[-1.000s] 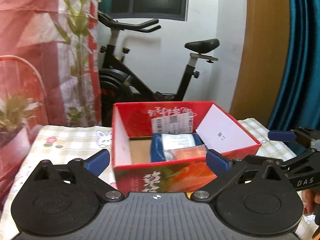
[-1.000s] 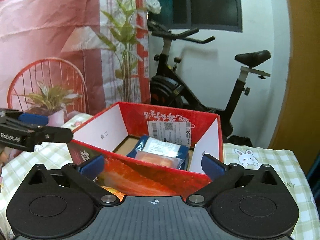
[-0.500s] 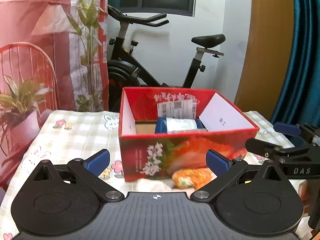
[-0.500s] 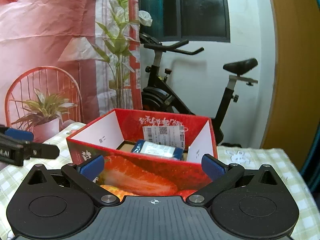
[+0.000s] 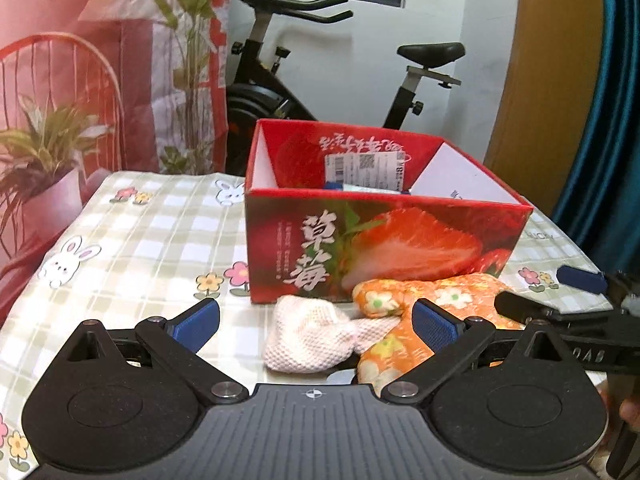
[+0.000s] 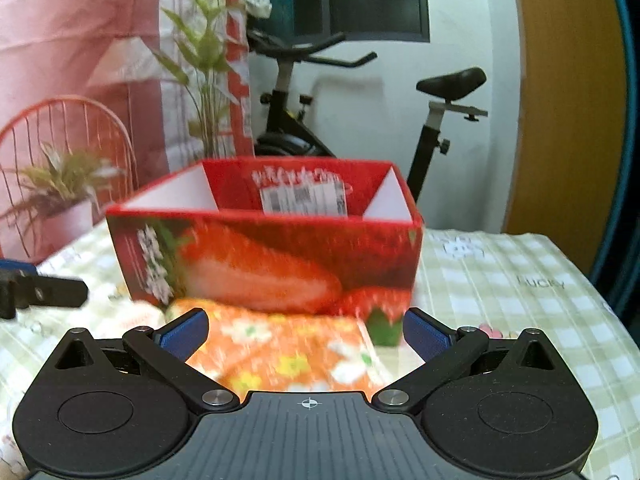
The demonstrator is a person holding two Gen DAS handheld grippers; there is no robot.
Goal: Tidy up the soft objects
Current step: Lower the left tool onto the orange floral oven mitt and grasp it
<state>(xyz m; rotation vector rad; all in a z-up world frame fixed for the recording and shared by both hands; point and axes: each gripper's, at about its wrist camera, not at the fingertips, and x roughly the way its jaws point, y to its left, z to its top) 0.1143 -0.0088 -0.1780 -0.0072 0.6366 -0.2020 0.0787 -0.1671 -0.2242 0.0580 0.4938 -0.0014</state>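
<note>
A red strawberry-print box stands open-topped on the checked tablecloth, with a blue-edged packet just showing over its rim. In front of it lie a cream knitted piece and an orange flowered cloth. My left gripper is open just above and in front of the knitted piece. Low over the orange cloth hangs my right gripper, also open, with the cloth between its blue pads. The right gripper's fingers show at the edge of the left wrist view.
The tablecloth with rabbits and flowers spreads left and right of the box. A potted plant stands off the left edge before a red wire chair. An exercise bike stands behind the table, with a blue curtain at the right.
Both grippers have pulled back from the box and dropped toward the table. The box interior is now mostly hidden, and the knitted piece and orange cloth have come into view.
</note>
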